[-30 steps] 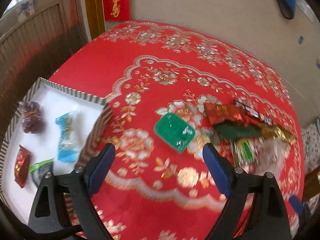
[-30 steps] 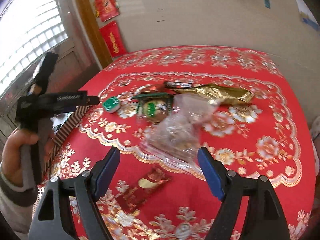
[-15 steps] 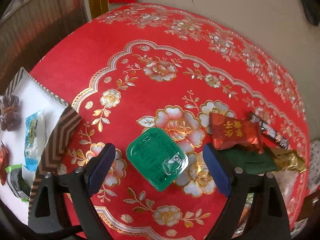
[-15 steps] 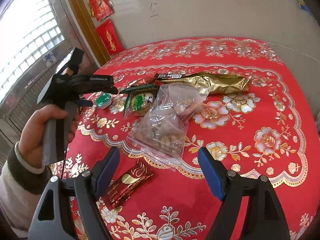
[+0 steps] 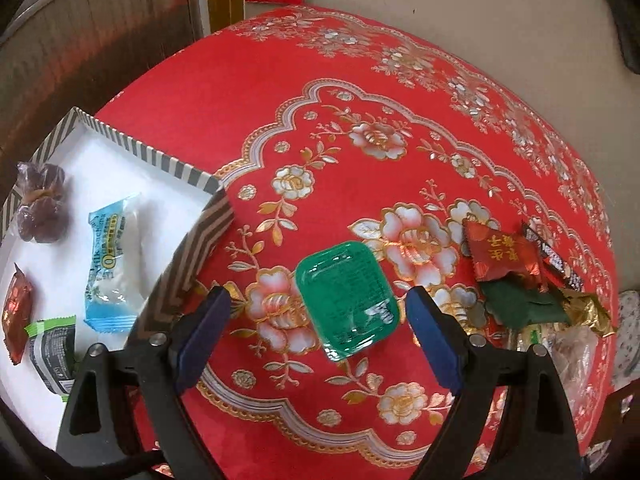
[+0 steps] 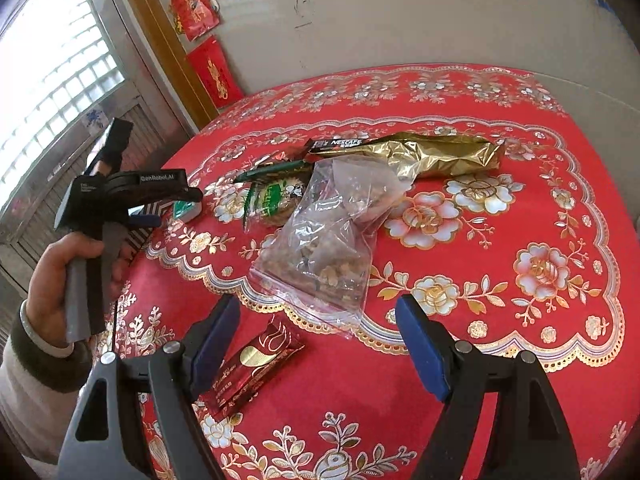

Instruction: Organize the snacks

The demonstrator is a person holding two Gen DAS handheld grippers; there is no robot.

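Red plastic tablecloth with gold and white flowers [image 5: 320, 92] covers the round table, which stands on a pale tiled floor. Over it the left gripper [image 5: 318, 312] hangs with its blue-padded jaws wide apart, holding nothing. A green rectangular plastic jelly cup [image 5: 346, 300] lies on the cloth between the two pads, nearer the right-hand one, and neither pad touches it. To the left sits a white box with a striped rim [image 5: 188, 172]. It holds four wrapped snacks: one purple, one blue and white, one red, one black and green.

The right gripper [image 6: 318, 332] also stands wide open and empty. A dark red foil bar with gold print [image 6: 256, 364] lies flat just beside its left pad, apart from it as far as can be seen. Beyond lies one clear zip bag of brown pieces [image 6: 324, 244], then a gold foil packet [image 6: 432, 152]. In the right wrist view a hand [image 6: 68, 276] grips the left gripper's grey handle.
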